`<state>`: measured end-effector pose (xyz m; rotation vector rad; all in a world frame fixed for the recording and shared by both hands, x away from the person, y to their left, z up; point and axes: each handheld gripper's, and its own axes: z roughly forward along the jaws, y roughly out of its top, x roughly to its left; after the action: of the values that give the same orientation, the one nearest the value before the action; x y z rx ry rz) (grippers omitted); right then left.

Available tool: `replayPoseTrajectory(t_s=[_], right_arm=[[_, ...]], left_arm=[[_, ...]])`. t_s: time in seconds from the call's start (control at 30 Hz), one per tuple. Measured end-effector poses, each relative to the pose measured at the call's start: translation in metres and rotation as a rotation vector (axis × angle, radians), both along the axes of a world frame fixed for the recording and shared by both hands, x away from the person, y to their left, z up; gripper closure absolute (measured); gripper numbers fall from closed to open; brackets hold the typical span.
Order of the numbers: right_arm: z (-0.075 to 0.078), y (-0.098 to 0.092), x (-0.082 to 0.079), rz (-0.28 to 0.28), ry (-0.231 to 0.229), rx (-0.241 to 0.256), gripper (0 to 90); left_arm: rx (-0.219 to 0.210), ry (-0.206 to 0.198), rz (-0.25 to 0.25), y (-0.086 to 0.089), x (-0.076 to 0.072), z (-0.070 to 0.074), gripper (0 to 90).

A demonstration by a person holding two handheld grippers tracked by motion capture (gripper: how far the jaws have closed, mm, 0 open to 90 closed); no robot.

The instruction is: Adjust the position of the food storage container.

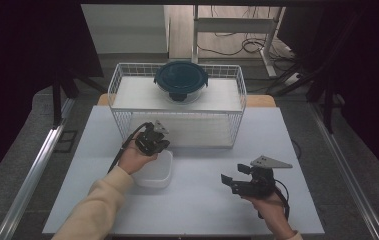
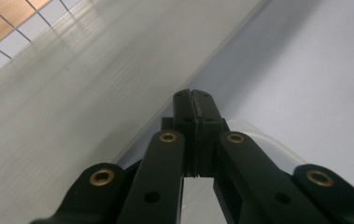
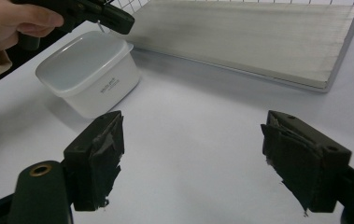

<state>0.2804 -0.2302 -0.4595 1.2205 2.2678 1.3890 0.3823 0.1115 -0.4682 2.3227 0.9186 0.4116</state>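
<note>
With our left tool (image 1: 155,141) closed and empty just above the white lidded container's (image 1: 153,171) far edge, and our right tool (image 1: 237,181) gaping beside it, we risk shoving it across the bench (image 1: 202,200).

Room: grey floor (image 1: 37,130), dim at 9 and 3 o'clock; pale wall (image 1: 122,27) at 12; white desk frame (image 1: 237,25) behind (cables (image 1: 237,47) beneath); metal rail (image 1: 32,175) at 8 o'clock.
</note>
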Motion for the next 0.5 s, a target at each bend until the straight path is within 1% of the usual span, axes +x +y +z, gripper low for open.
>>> replayPoseTrajectory(t_s=[0.07, 0.1, 0.13, 0.17, 0.2, 0.23, 0.27, 0.4, 0.5], right_arm=[[-0.0004, -0.0002, 0.0005, 0.0, 0.0, 0.0, 20.3], [-0.0006, -0.0004, 0.0005, 0.0, 0.003, 0.001, 20.3], [-0.0008, -0.0005, 0.0007, -0.001, 0.003, 0.0, 20.3], [-0.0012, -0.0007, 0.0009, -0.002, 0.004, -0.002, 20.2], [-0.0016, -0.0009, 0.0013, -0.002, 0.005, -0.001, 20.3], [-0.0018, -0.001, 0.0015, -0.002, 0.005, 0.0, 20.3], [-0.0019, -0.001, 0.0015, -0.003, 0.006, -0.001, 20.3], [-0.0021, -0.0004, 0.0011, 0.0, 0.007, 0.0, 20.3], [-0.0025, 0.0, 0.0011, 0.001, 0.009, -0.002, 20.2]], left_arm=[[-0.003, 0.009, -0.002, -0.0005, 0.002, -0.0021, 90.0], [0.006, 0.02, -0.012, 0.0005, 0.0033, -0.0023, 90.0], [-0.012, 0.029, -0.014, 0.0003, 0.0039, -0.0039, 90.0], [-0.01, 0.039, -0.029, 0.0015, 0.0049, -0.0045, 90.0], [-0.019, 0.044, -0.027, 0.0023, 0.0056, -0.0048, 90.0], [-0.037, 0.052, -0.025, 0.0026, 0.0061, -0.0052, 90.0], [-0.045, 0.061, -0.032, 0.0033, 0.0063, -0.0052, 90.0], [-0.039, 0.094, -0.071, 0.0047, 0.005, -0.0042, 90.0], [-0.012, 0.123, -0.105, 0.0025, 0.0, -0.0038, 90.0]])
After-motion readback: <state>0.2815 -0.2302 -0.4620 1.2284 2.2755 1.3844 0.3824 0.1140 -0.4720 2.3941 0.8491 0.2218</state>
